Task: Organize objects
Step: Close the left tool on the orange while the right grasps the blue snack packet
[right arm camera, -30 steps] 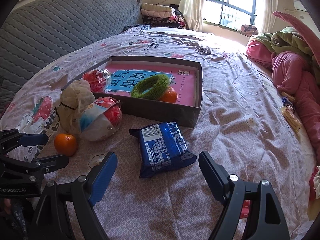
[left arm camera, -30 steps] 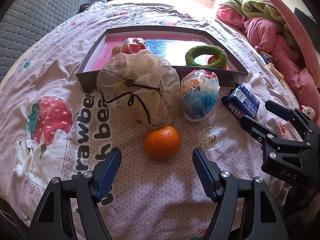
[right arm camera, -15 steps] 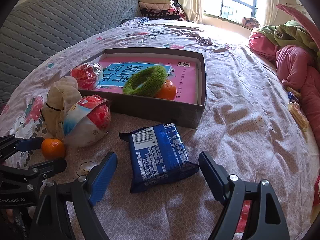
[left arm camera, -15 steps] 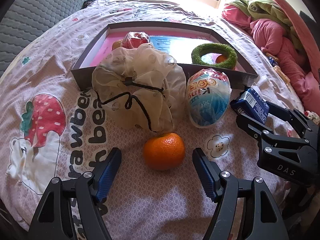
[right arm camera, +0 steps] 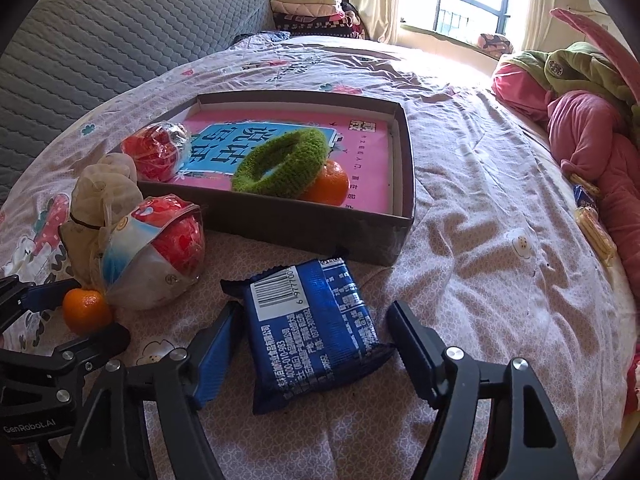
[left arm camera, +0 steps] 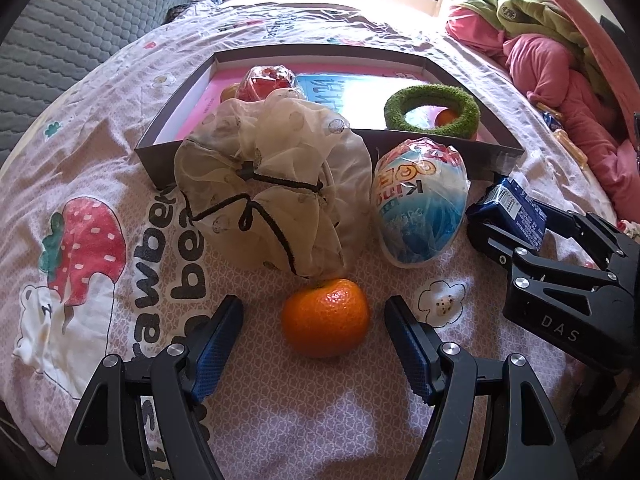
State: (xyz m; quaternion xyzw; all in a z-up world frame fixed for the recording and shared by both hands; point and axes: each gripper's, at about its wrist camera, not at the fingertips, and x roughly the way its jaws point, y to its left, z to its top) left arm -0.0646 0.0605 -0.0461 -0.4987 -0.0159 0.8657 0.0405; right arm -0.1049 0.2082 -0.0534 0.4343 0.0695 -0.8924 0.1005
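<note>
On the bed an orange tangerine (left arm camera: 325,317) lies between the fingers of my open left gripper (left arm camera: 314,324), not touched. My open right gripper (right arm camera: 316,336) straddles a blue snack packet (right arm camera: 316,332); it shows in the left wrist view (left arm camera: 508,212) too. A cream mesh pouch (left arm camera: 272,196) and a plastic-wrapped toy egg (left arm camera: 420,208) lie in front of a dark shallow box (right arm camera: 304,228). Inside the box are a green ring (right arm camera: 280,164), a second tangerine (right arm camera: 330,188) and a red wrapped ball (right arm camera: 158,156).
A pile of pink and green clothes (right arm camera: 588,128) lies at the right edge of the bed. A grey quilted headboard (right arm camera: 100,52) is at the left. Small snack packets (right arm camera: 592,220) lie near the clothes.
Both grippers have moved forward and lower. The tangerine now sits between the left fingers and the blue packet between the right fingers. Both stay open.
</note>
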